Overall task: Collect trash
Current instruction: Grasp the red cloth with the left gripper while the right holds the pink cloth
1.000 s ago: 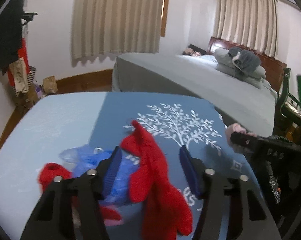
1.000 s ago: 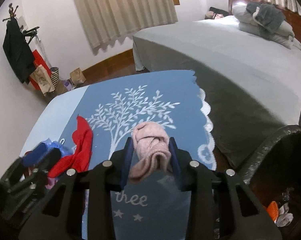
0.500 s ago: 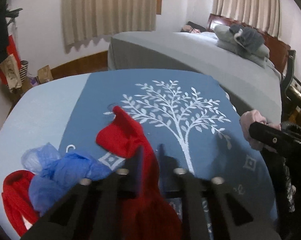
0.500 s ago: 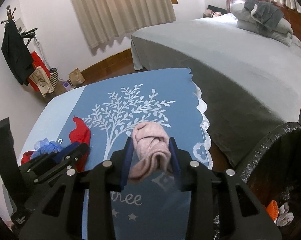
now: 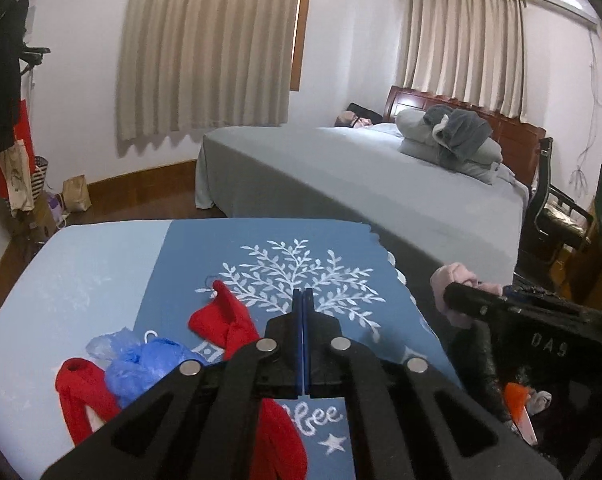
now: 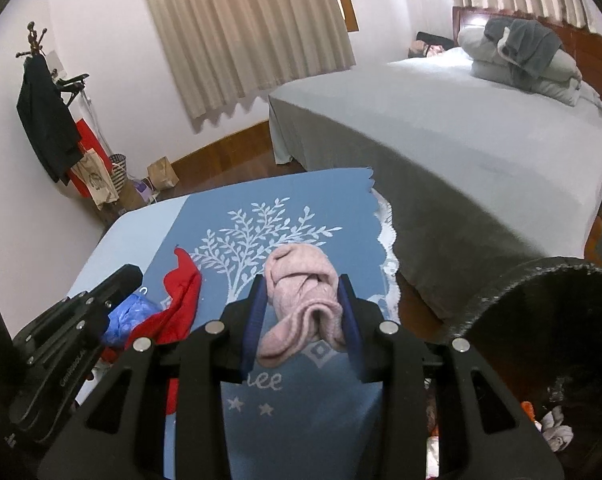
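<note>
**Pink cloth held, red cloth left lying**
Lower centre, the right gripper (image 6: 303,304) clamps a pink cloth (image 6: 301,284). The left gripper (image 5: 302,300) is closed empty over the red cloth (image 5: 221,320). A hasty swing toward the black-lined bin (image 6: 541,292), lower right, could shake the loosely bunched cloth free.

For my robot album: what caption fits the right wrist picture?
Right gripper holds a pink cloth above the blue tablecloth, beside the black bin.

Both grippers, left gripper (image 5: 302,300) and right gripper (image 6: 301,300), are black, silver-screwed, blue-padded.
</note>
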`<control>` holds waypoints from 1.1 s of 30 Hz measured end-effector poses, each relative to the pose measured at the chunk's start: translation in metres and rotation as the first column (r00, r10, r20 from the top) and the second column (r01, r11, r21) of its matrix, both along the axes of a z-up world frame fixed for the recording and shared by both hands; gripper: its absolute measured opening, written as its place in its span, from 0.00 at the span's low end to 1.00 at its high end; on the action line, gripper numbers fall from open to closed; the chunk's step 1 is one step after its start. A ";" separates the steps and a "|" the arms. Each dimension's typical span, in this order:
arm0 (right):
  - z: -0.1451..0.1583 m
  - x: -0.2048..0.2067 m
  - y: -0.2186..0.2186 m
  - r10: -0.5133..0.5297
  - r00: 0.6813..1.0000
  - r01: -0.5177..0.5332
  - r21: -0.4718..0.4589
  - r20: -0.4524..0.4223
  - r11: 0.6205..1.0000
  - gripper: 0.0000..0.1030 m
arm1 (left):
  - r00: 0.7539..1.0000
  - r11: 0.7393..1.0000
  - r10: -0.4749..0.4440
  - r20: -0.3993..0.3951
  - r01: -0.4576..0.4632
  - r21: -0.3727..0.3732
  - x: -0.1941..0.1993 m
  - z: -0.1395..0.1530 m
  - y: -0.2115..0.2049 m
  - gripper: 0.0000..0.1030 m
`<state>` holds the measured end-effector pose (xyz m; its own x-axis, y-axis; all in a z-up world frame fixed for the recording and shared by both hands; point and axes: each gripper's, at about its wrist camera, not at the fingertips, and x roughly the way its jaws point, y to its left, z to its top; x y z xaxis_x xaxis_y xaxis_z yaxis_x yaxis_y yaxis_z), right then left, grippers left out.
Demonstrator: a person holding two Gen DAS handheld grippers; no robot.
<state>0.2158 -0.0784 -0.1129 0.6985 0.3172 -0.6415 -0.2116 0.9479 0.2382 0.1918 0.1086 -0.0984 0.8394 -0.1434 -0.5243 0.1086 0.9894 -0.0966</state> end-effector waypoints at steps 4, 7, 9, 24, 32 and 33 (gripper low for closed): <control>-0.003 -0.002 -0.005 -0.007 1.000 0.007 0.000 -0.009 1.000 0.34 | 0.998 1.000 0.023 -0.057 -0.022 0.007 0.013 -0.014 -0.001 0.01; -0.006 0.001 -0.004 -0.006 1.000 0.006 -0.001 -0.021 1.000 0.34 | 0.993 0.998 0.066 -0.100 -0.064 0.025 0.031 -0.029 0.005 0.25; -0.008 0.004 -0.003 -0.004 1.000 0.004 -0.002 -0.024 1.000 0.34 | 0.989 0.995 0.091 -0.115 -0.086 0.050 0.046 -0.037 0.009 0.37; -0.016 0.016 0.005 0.015 0.999 -0.015 0.013 -0.037 1.000 0.34 | 0.978 0.998 0.063 -0.197 -0.056 0.040 0.072 -0.054 0.010 0.04; 0.003 0.003 -0.004 0.012 1.000 -0.012 0.026 0.006 1.000 0.34 | 0.999 0.999 -0.006 -0.039 0.004 -0.046 0.030 0.001 0.004 0.04; 0.007 0.000 -0.006 0.012 1.000 -0.012 0.026 0.016 1.000 0.34 | 0.999 0.999 -0.013 -0.035 0.011 -0.049 0.026 0.006 0.002 0.04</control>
<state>0.2154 -0.0841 -0.1059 0.7046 0.3421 -0.6217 -0.2269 0.9387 0.2594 0.2181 0.1104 -0.0920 0.8188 -0.1789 -0.5456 0.1158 0.9821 -0.1482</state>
